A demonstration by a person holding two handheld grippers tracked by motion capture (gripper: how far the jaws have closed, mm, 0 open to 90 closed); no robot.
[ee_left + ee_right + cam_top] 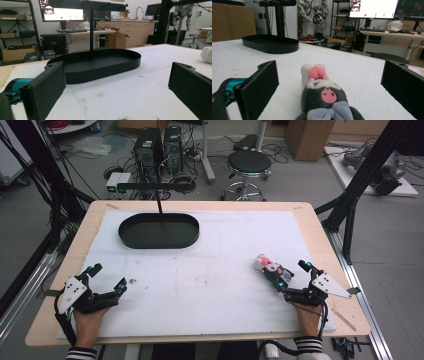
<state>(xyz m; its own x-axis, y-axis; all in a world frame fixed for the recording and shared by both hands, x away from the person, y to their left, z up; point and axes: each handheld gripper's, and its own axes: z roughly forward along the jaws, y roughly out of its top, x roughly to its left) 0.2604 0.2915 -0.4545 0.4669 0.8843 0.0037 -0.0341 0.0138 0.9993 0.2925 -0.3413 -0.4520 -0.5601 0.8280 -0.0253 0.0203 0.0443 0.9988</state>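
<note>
My left gripper (106, 280) near the mat's (210, 285) left front corner, jaws apart, my right gripper (295, 272) spread around a plush toy (268, 268) by the right edge, black tray (159, 231) at the far left.

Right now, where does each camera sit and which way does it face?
High view: above the person's side, looking forward and down on the white-covered table; forearms, hands, left tongs and right tongs enter from below.
Left gripper view: rides the left tongs, facing the black tray; jaws apart.
Right gripper view: rides the right tongs, over the plush toy; jaws apart.
Shared: both gripper views show the tray.
</note>
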